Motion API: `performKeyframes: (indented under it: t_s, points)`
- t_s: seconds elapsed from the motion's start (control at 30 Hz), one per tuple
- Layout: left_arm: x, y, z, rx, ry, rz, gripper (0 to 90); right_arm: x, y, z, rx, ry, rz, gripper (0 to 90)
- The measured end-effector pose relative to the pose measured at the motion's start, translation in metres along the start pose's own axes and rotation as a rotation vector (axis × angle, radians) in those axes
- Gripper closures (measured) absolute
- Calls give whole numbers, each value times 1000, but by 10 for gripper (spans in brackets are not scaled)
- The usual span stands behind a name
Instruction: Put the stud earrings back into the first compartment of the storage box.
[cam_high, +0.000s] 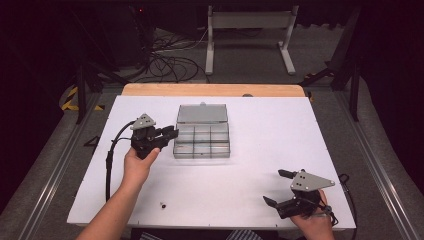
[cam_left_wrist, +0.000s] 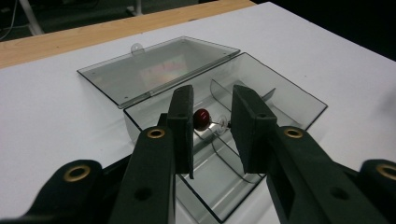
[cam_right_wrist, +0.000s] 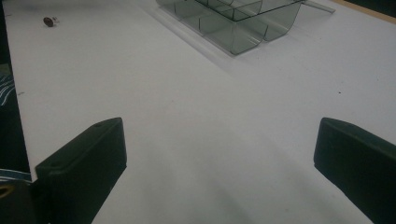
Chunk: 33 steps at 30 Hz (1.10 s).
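While the left gripper (cam_left_wrist: 212, 126) hangs over the near corner of the clear box (cam_high: 202, 141), its jaws are drawn in as close as they go and pinch a small pin with a dark red bead (cam_left_wrist: 202, 119) by its ends. Just beyond the jaws lie the box's open compartments, its lid (cam_left_wrist: 154, 70) folded back flat behind them. To do this well, the pin should be lowered into one compartment, clear of the dividers, before the jaws part. Farther off, the right gripper (cam_high: 286, 189) rests on the white surface (cam_high: 280, 125), jaws wide and empty; a second pin (cam_right_wrist: 48, 21) lies ahead and left of them.
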<state>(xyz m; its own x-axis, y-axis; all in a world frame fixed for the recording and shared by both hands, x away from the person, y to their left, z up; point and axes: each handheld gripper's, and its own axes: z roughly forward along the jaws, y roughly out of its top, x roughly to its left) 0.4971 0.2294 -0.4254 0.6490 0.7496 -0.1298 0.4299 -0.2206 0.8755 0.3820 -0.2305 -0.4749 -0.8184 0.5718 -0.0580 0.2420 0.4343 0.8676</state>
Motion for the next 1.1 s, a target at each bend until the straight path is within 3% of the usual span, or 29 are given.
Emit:
performKeyframes:
  t_s: [0.23,0.33,0.47,0.67,0.83,0.93,1.1]
  points:
    - [13,-6,16,0,2,-60,700,0,0,0,-2,2,0,33]
    - [15,-8,22,-4,20,-32,700,0,0,0,-2,3,2,33]
    - [18,-10,28,-5,32,-31,699,0,0,-1,-2,3,2,33]
    - [23,-15,39,1,28,-66,700,-1,-1,0,2,9,3,33]
    - [23,-17,46,-4,36,-55,698,-1,-1,0,0,11,4,33]
    - [24,-19,51,14,64,-33,696,-2,-1,-1,-1,11,6,33]
    - [25,-21,55,21,69,-36,695,-2,-2,-1,-2,14,7,33]
